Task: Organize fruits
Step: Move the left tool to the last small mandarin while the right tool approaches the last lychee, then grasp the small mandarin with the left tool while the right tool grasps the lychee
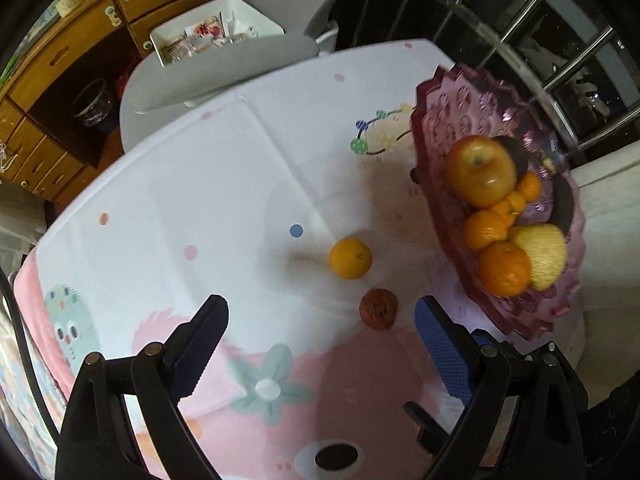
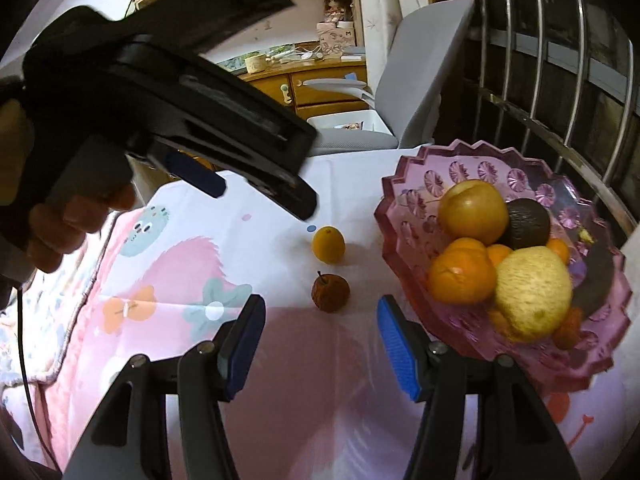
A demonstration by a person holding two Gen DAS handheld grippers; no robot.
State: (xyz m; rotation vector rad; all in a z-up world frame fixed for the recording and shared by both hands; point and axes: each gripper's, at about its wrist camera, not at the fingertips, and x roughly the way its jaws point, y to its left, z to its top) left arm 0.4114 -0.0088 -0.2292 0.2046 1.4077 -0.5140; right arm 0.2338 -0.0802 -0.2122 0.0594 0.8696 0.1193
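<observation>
Two fruits left on the tablecloth (image 1: 248, 168): small orange (image 1: 350, 258) and a brown wrinkly fruit (image 1: 378, 306) just beside it at 5 o'clock in left wrist view. Pink bowl (image 1: 436, 120) w/ the rest sits at 3 o'clock. Left gripper (image 1: 320, 320) wide apart, nothing in it, above the orange. Right gripper (image 2: 320, 316) partly spread, empty, brown fruit just ahead at 12 o'clock. Imo next: drop each gripper straight over its own fruit, center it betw. pads, squeeze gently, keep the tools from clashing. Bowl's far rim cut off; dark item behind the apple (image 2: 472, 210) unclear, motion blur too.
</observation>
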